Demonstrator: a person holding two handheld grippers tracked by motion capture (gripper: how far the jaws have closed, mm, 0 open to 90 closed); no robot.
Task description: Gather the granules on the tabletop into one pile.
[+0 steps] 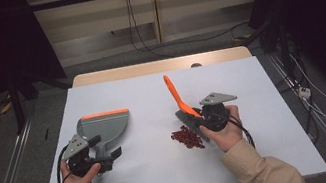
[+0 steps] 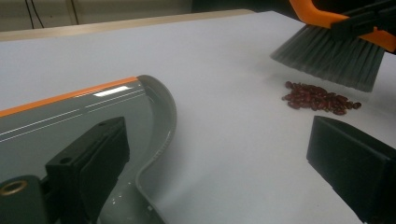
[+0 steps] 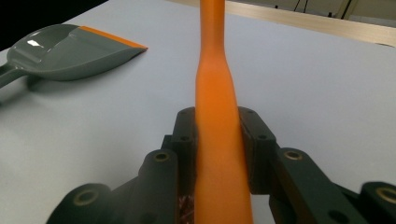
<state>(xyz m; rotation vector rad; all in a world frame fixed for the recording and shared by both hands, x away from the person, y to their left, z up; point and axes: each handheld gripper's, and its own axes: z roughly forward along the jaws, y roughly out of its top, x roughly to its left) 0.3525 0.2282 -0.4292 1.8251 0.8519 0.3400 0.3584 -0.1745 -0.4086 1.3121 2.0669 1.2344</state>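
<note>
A grey dustpan (image 1: 106,124) with an orange lip lies flat at the table's left, also seen in the left gripper view (image 2: 70,121) and the right gripper view (image 3: 70,51). My left gripper (image 1: 105,147) (image 2: 219,140) stands open astride its handle, the handle close to the left jaw. My right gripper (image 1: 197,118) (image 3: 217,126) is shut on the orange handle of a brush (image 1: 175,94) (image 3: 215,93). The brush's grey bristles (image 2: 331,56) hang just above and behind a small pile of red beans (image 1: 188,138) (image 2: 320,98) on the table.
The white table top (image 1: 155,174) has bare room between dustpan and beans and across its far half. A wooden edge (image 1: 161,66) borders the far side. Cables (image 1: 140,29) run over the floor beyond, and metal rails flank the table.
</note>
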